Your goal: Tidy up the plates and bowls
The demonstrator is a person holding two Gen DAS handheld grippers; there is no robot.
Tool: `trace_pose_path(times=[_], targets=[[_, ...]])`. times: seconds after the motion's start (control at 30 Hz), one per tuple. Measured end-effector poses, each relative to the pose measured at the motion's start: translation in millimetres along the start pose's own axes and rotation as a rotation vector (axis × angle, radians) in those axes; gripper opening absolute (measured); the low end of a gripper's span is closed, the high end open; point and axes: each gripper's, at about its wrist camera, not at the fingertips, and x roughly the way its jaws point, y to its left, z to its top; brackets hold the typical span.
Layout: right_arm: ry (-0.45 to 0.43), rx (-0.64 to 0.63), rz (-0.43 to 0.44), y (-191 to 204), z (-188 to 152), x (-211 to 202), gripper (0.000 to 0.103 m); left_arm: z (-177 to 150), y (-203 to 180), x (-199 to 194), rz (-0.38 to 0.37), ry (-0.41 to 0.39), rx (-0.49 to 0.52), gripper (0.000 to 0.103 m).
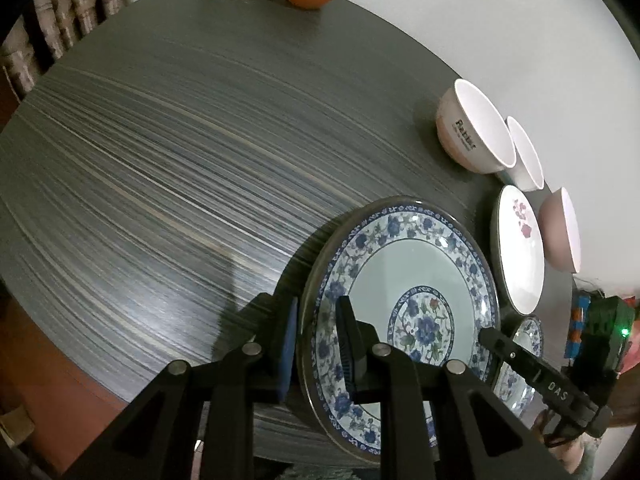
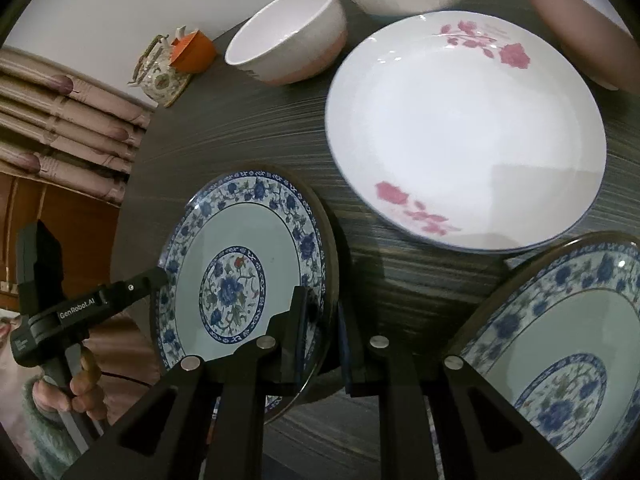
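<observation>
Both hand-held grippers, left and right, clamped on round blue-floral porcelain plate over dark streaked tabletop; stacking onto matching plate likely next.

"GenRobot.AI" on left tongs; "DAS" on right tongs; white bowl lettering unreadable.

Both grippers are matte black with silver pivot screws and blue finger pads, one lettered "GenRobot.AI"; the hand at lower left wears a fuzzy green sleeve.

Floral plate lying on the table, three bowls sitting behind it, two patterned plates sitting before it
</observation>
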Motion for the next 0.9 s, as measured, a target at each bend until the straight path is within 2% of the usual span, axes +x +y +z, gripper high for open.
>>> trace_pose_path(times=[0.37, 0.9], targets=[[-0.041, -0.044, -0.017, 31, -20, 0, 0.014, 7, 22, -2, 0.018, -0.042, -0.055, 0.019], [-0.004, -0.069, -0.024, 38, -32, 22, 0.015, 8, 41, 10, 0.063, -0.049, -0.093, 0.019]])
